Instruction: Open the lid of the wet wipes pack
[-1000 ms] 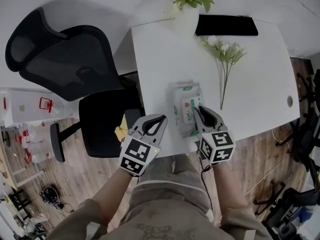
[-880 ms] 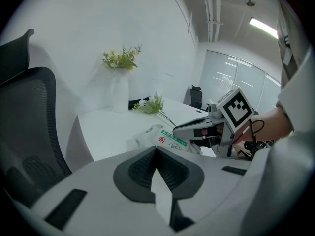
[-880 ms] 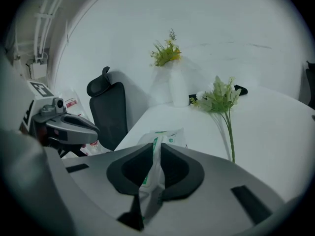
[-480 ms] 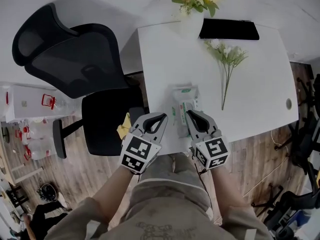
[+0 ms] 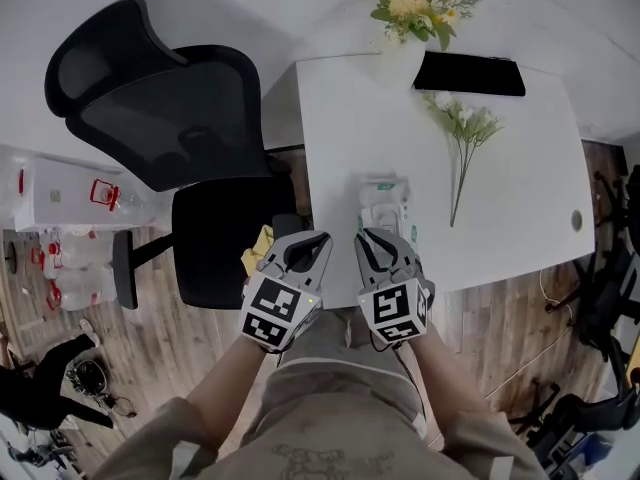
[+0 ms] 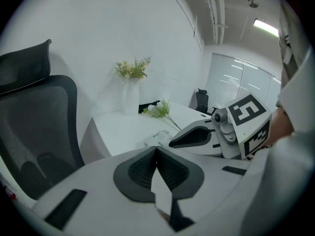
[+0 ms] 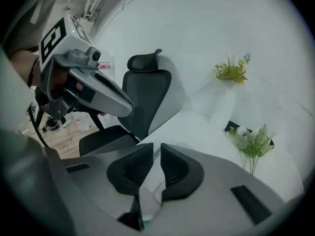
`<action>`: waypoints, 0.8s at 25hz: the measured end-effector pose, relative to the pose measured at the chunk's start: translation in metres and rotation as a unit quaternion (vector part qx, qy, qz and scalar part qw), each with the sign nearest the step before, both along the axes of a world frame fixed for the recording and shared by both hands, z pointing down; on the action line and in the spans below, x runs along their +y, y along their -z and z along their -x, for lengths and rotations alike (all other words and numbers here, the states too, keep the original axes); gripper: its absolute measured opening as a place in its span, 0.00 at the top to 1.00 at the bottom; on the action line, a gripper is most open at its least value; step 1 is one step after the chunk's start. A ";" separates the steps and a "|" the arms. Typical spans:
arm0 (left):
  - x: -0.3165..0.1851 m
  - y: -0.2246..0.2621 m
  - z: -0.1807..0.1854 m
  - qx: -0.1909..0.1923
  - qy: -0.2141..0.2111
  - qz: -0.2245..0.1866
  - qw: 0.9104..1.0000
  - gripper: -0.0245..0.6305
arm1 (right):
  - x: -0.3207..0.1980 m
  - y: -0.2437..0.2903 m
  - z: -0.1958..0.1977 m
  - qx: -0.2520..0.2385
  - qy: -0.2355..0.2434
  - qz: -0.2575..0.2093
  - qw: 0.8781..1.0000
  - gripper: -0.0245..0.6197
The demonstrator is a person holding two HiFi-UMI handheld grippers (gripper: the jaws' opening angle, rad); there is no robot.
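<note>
The wet wipes pack [image 5: 386, 208] lies on the white table [image 5: 520, 208] near its front edge, white with green print; I cannot tell how its lid stands. My right gripper [image 5: 368, 234] hovers just in front of the pack's near end, its jaws opening with a narrow gap and nothing pressed between the pads. In the right gripper view [image 7: 157, 149] part of the pack [image 7: 153, 188] shows through that gap. My left gripper [image 5: 322, 236] is off the table's left front corner, shut and empty [image 6: 156, 149]. The pack [image 6: 156, 137] and the right gripper [image 6: 172, 142] appear in the left gripper view.
A black office chair [image 5: 170, 118] stands left of the table, with a yellow item [image 5: 260, 248] on its seat. At the table's far edge are a white vase of flowers [image 5: 415, 3] and a flat black object [image 5: 470, 73]. A loose flower stem [image 5: 462, 138] lies right of the pack.
My right gripper has drawn back from over the pack toward the table's front edge, shifting left and rolling. The left gripper has drifted slightly and stays shut.
</note>
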State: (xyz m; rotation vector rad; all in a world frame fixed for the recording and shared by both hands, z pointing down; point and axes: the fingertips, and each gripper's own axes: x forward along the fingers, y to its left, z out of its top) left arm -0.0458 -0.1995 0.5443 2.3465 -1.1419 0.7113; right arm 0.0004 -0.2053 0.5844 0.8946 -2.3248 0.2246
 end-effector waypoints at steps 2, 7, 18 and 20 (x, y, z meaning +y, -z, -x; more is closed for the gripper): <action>0.003 0.000 0.005 0.001 0.004 0.001 1.000 0.94 | 0.007 -0.007 0.010 0.007 0.015 0.019 1.000 0.86; 0.011 -0.003 0.020 0.000 0.018 0.006 1.000 0.94 | 0.017 -0.027 0.021 0.028 0.023 0.050 0.998 0.86; 0.023 -0.002 0.038 0.005 0.041 0.007 0.999 0.94 | 0.023 -0.063 0.023 0.069 0.005 0.115 0.991 0.86; 0.025 0.001 0.040 0.004 0.043 0.003 0.999 0.94 | 0.024 -0.054 0.021 0.044 -0.004 0.124 0.991 0.86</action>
